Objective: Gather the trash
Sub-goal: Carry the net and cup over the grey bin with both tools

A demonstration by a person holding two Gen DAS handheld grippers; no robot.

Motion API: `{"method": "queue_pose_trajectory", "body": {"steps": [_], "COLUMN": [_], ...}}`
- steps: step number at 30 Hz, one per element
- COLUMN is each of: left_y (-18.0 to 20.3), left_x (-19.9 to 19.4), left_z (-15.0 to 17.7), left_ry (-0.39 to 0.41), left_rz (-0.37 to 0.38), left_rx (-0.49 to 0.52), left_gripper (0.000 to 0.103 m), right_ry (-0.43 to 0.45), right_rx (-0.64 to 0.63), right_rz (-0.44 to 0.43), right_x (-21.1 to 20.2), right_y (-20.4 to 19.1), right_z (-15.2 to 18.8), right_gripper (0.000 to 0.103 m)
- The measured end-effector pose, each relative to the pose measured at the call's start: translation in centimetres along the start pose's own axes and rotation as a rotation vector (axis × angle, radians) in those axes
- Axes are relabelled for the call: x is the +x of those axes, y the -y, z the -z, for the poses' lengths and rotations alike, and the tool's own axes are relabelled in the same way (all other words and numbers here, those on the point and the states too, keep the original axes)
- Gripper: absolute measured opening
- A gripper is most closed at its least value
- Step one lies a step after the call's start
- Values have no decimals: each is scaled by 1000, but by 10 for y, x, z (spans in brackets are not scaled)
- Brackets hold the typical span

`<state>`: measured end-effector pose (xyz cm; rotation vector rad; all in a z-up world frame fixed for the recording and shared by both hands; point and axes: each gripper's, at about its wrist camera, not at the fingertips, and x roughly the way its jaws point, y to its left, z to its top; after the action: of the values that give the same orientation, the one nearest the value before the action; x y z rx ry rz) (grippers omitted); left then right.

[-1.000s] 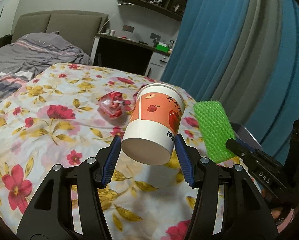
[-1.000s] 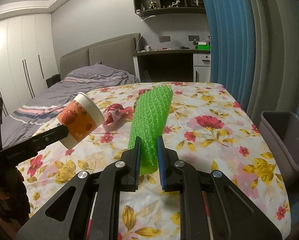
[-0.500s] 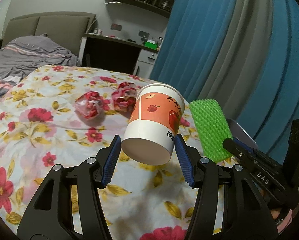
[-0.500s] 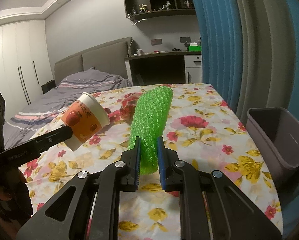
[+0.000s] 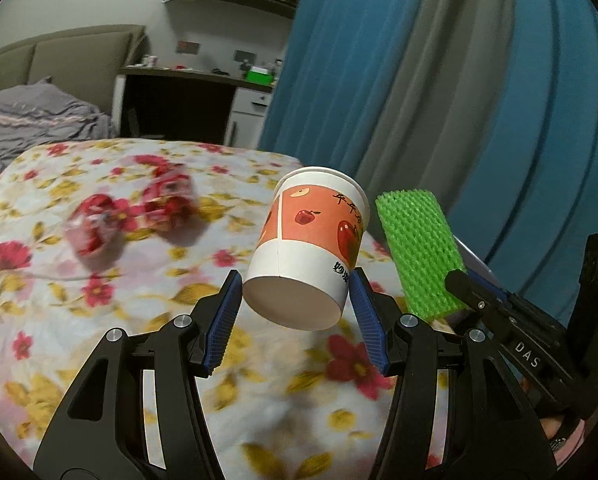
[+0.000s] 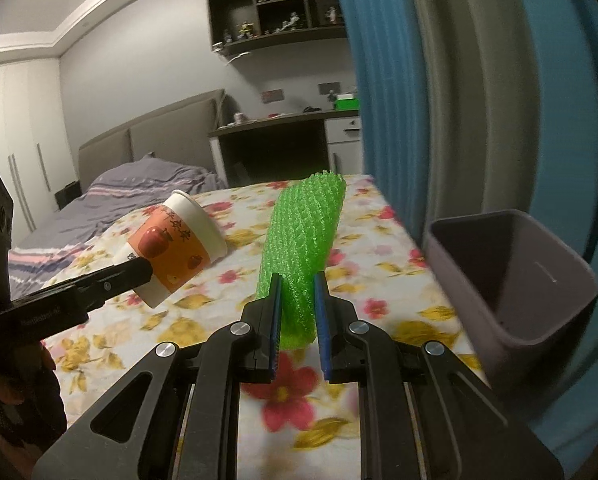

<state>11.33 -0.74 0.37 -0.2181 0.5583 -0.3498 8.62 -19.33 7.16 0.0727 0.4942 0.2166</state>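
The surface below my grippers is a bed covered by a floral spread [image 5: 111,360], white with red flowers and yellow leaves. Two crumpled red wrappers [image 5: 95,228] [image 5: 167,204] lie directly on it, close together and blurred. A gray striped blanket [image 6: 111,200] lies beyond the spread, toward the headboard.

The round paper cup [image 5: 313,240] has an orange band printed with red apples and black characters, and a white lower part and rim. The foam net sleeve [image 6: 305,248] is bright green with a mesh pattern. The bedspread [image 5: 99,320] is white with red flowers and yellow leaves. The two crumpled wrappers [image 5: 135,216] near its far edge are red and white. The plastic bin [image 6: 511,276] is grey-purple. The claw pads [image 6: 275,320] are blue on black frames. The curtains [image 5: 439,80] are blue and grey.
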Motion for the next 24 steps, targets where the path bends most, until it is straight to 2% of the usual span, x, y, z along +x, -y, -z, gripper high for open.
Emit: {"method": "queue_pose_trajectory", "body": {"steps": [16,24], "left_y": [118,155], "left_x": [89,140], "left_z": [-21,-21], "left_ry": [-51,-102], "left_rz": [207,293], "left_rx": [126,110], "left_gripper": [54,54], "right_ry": [67,36], "right_rx": [152,218], "right_rz": [239,313], "right_x": [-25,-17], "right_y": [126,175], "right_z": [-8,-3], "right_gripper": [17,17]}}
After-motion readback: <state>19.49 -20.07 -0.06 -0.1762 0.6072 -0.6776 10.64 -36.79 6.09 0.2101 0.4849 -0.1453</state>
